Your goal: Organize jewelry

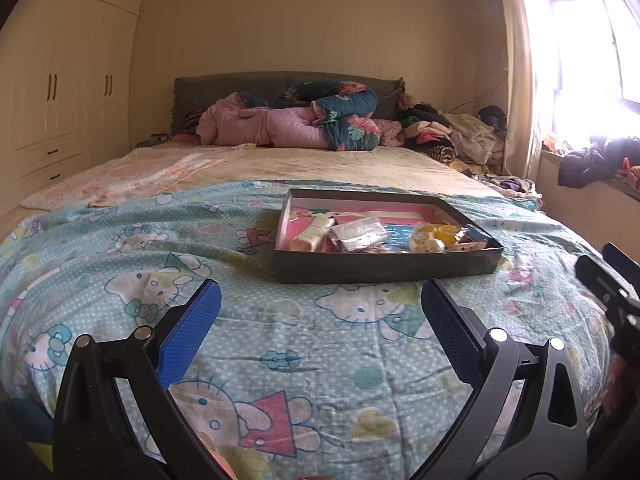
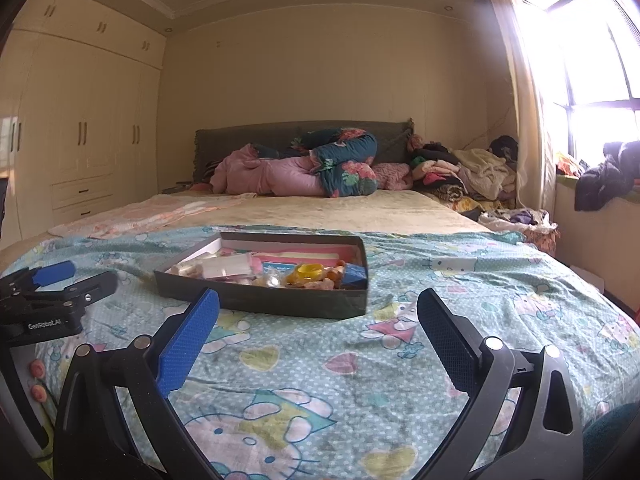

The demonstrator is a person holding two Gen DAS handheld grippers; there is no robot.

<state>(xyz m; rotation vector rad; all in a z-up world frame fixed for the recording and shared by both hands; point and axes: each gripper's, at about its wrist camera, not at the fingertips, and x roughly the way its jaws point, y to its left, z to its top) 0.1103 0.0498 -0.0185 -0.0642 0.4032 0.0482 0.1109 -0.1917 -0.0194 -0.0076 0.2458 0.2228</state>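
Observation:
A shallow dark box (image 1: 384, 270) (image 2: 256, 298) lies on the cartoon-print bedspread. It holds a jumble of jewelry: clear packets (image 1: 360, 234), a yellow ring-shaped piece (image 1: 446, 232) (image 2: 310, 270), white and pink items and a blue item (image 2: 356, 274). My left gripper (image 1: 320, 304) hovers open just short of the box's near wall, with nothing between its blue pads. My right gripper (image 2: 318, 312) is also open and empty, near the box's right front corner. In the right wrist view the left gripper (image 2: 60, 284) shows at the left edge.
The bedspread (image 1: 280, 344) covers the near half of the bed. Rolled quilts (image 1: 304, 120) lie against the headboard, and a heap of clothes (image 1: 448, 136) sits at the far right. Wardrobes (image 1: 68, 92) line the left wall. A window ledge with dark clothing (image 1: 592, 164) is on the right.

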